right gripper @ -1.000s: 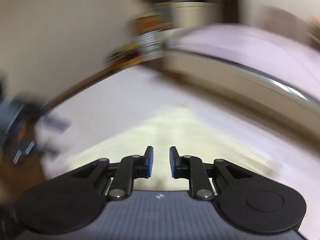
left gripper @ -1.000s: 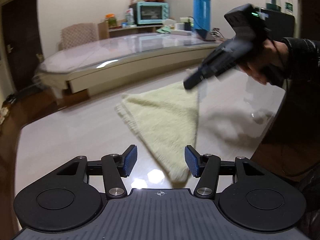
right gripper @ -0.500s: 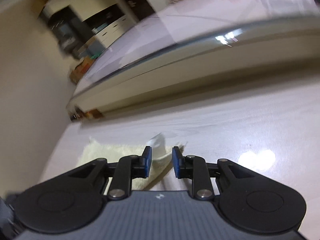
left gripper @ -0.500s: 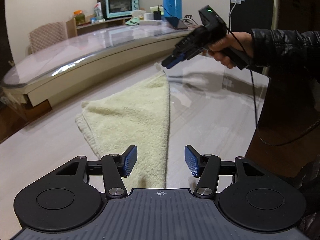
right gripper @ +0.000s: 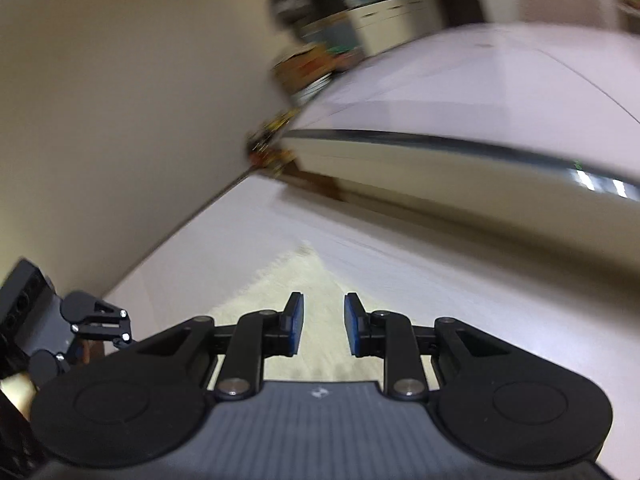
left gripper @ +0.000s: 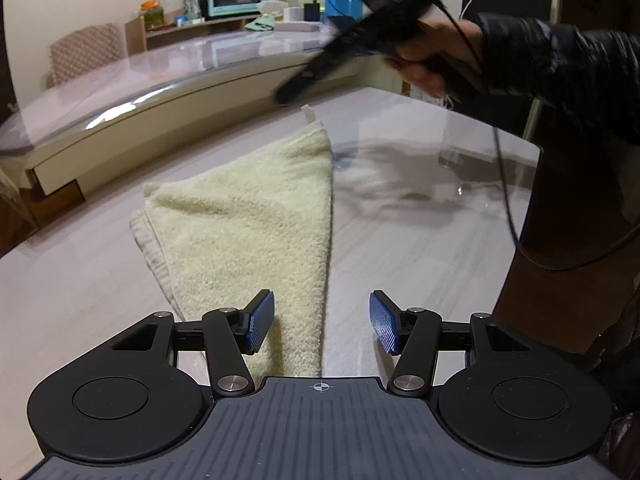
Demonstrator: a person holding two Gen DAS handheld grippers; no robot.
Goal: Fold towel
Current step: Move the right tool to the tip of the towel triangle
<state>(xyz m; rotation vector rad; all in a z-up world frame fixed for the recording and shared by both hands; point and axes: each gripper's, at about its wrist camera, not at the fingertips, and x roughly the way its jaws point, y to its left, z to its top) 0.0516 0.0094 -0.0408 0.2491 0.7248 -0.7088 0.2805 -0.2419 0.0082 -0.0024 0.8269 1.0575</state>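
Lying flat: fluffy cream towel (left gripper: 256,216), triangular | left tongs (left gripper: 322,322) apart | right tongs (right gripper: 322,322) apart, empty

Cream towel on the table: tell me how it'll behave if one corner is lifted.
The towel will probably droop, not stay flat: it lies limp in soft folded layers. Its thick, fluffy pile suggests the fingers should grip it without slipping. On the glossy table, the rest may well drag along.

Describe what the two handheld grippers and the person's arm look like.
The left gripper is matte black, with two round discs at its base, silver screws, jointed linkage arms and ribbed blue pads on its fingers. The right gripper has the same build. From outside, its black body shows a small green light and a trailing black cable. The person's sleeve is black and glossy.
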